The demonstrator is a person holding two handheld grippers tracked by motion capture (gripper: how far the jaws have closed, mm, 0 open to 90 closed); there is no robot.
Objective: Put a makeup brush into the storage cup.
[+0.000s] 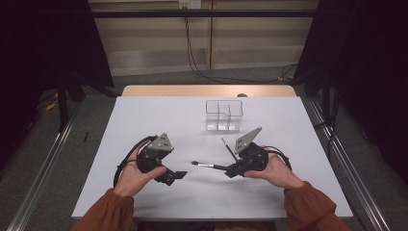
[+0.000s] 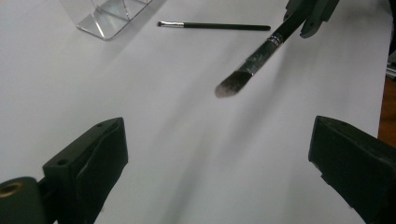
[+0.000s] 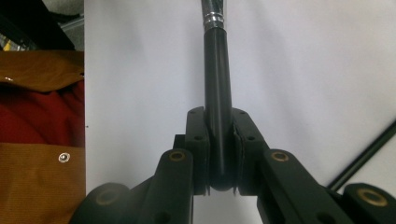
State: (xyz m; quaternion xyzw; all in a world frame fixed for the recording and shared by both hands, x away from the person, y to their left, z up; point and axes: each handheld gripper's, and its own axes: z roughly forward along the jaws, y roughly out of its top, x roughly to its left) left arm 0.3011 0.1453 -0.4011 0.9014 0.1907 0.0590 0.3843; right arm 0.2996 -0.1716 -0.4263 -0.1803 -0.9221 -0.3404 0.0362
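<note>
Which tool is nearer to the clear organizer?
Right. The right tool, shut on the thick brush, is just below the clear organizer; the left tool, open, sits farther away to the lower left.

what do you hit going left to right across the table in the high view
left gripper, jaws open and empty → large makeup brush, clamped by its handle in the right gripper. The clear organizer and thin brush lie farther back.

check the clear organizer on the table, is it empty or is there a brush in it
Empty, as far as the high view shows: the clear organizer has bare compartments. The thick brush is in the right gripper; a thin brush lies on the table.
</note>
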